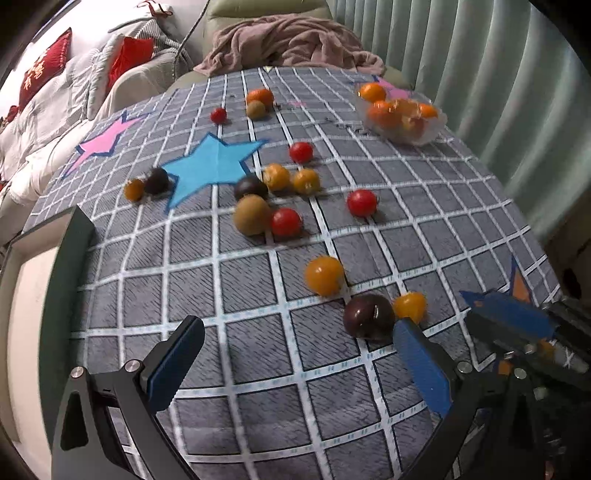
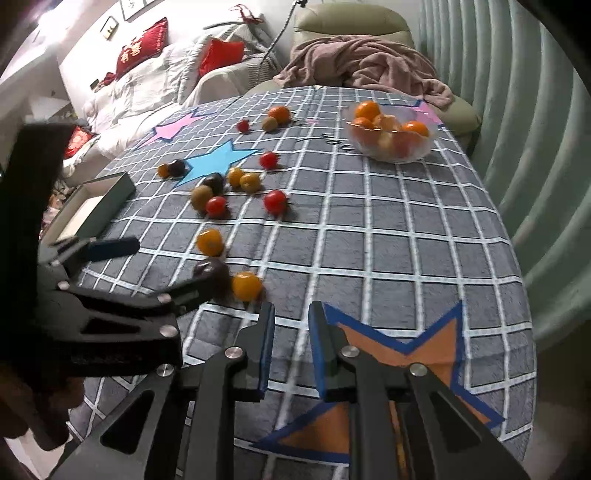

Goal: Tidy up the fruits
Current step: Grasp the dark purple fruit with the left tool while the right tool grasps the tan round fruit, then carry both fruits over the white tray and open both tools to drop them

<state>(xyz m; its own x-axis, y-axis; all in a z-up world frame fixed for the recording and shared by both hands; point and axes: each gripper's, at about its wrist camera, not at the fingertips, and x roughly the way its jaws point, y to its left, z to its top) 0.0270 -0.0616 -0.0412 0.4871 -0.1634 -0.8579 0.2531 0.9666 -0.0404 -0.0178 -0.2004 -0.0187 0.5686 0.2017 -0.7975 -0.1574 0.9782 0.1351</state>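
A tabletop (image 2: 388, 229) under a grey checked cloth (image 1: 258, 288) with star patches carries scattered red, yellow, dark and greenish fruits (image 1: 285, 221), a clear bowl (image 2: 389, 147) of oranges far right, and an open box (image 2: 94, 206) at its left edge.

Looked like a home living room: sofa (image 2: 147, 85) with red cushions (image 2: 142, 51) and white bedding, armchair (image 2: 351, 26) draped with pink blanket (image 2: 369, 70), pleated curtain (image 2: 517, 110), framed pictures (image 2: 110, 27) on wall, star-patterned cloth (image 2: 369, 221) over desk.
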